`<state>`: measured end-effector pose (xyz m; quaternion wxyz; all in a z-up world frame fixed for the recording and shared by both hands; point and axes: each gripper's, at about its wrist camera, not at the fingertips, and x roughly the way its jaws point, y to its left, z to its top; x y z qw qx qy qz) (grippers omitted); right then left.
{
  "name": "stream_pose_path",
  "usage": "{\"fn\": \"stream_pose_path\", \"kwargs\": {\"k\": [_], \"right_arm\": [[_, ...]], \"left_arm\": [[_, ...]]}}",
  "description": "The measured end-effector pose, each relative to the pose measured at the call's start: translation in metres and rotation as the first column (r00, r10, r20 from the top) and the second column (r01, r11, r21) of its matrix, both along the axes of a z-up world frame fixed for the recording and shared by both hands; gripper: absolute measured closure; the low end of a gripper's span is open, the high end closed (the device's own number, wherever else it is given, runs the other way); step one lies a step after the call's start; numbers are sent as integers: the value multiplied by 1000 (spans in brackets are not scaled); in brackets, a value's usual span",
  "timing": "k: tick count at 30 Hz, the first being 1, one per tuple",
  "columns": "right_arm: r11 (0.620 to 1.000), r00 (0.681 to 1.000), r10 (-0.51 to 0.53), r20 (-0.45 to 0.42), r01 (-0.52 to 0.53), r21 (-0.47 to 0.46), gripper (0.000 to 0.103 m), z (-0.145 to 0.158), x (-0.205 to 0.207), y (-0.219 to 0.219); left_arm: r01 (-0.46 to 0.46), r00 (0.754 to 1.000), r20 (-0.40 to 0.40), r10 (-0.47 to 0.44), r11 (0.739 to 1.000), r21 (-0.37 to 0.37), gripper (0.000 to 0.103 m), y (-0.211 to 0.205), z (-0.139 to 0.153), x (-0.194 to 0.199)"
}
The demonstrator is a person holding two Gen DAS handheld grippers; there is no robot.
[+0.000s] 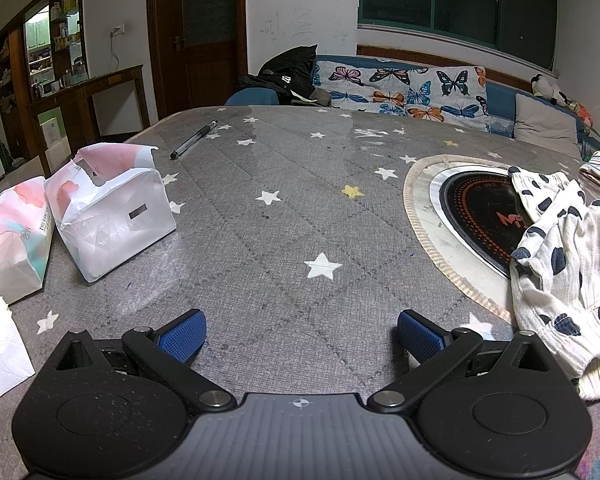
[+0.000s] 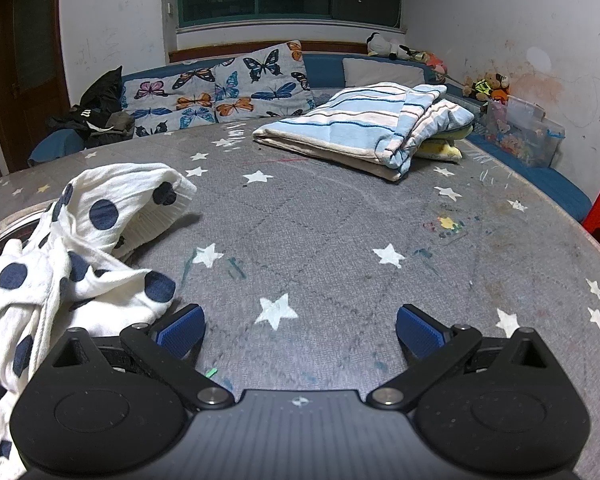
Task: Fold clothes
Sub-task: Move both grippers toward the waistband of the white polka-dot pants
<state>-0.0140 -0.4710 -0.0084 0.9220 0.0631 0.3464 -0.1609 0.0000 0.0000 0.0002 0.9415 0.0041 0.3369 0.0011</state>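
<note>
A round table under a grey quilted star-print cloth (image 1: 284,200) carries a crumpled white navy-dotted garment (image 2: 80,248), torn tissue packs (image 1: 112,208) near its left edge, a black pen (image 1: 194,139) and folded striped blankets (image 2: 364,128) toward its far edge.

Count, both wrist views combined.

Grippers: two, left gripper (image 1: 300,336) and right gripper (image 2: 300,334), each with two blue pads, jaws wide apart, nothing between them.

Garments: one crumpled white polka-dot garment (image 1: 564,264), to the right of the left tool and to the left of the right tool.

Folded striped blankets (image 2: 364,128): one stack, far ahead of the right tool; the number of layers is unclear.

Tissue packs: two, torn-open pack (image 1: 116,216) and pink pack (image 1: 12,236), ahead-left of the left tool. Loose tissue (image 1: 0,356): one, at its left.

Pens: one pen (image 1: 194,139), far ahead-left.

Round hotplates: one hotplate (image 1: 476,216), ahead-right of the left tool.

Butterfly cushions (image 2: 220,92): two.
</note>
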Motion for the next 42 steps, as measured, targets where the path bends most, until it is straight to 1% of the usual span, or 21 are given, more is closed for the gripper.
{"fn": "stream_pose_path", "kwargs": {"k": [3,7,13,17,25,33,42], "right_arm": [[1000,1000,19,4,-19,-8,0,1,-4,3],[998,998,61,33,-60,-23,0,4,-27,13],[994,994,110,24,-110,2,0,5,-54,17],[988,987,156,27,-157,6,0,6,-77,28],[979,978,202,55,-204,22,0,10,-114,51],[969,967,231,106,-239,65,0,18,-138,66],[957,957,264,117,-275,88,0,21,-150,80]], "left_arm": [[0,1000,-1,0,1000,4,0,0,0,0],[-20,1000,-4,20,1000,10,0,-4,-1,0],[-6,1000,-13,6,1000,-1,0,-15,3,-13],[15,1000,-24,-15,1000,-25,0,-25,6,-26],[82,996,-42,-85,994,-68,0,-48,15,-51],[141,989,-28,-143,987,-76,0,-69,24,-71],[186,982,-31,-188,980,-69,0,-86,25,-86]]}}
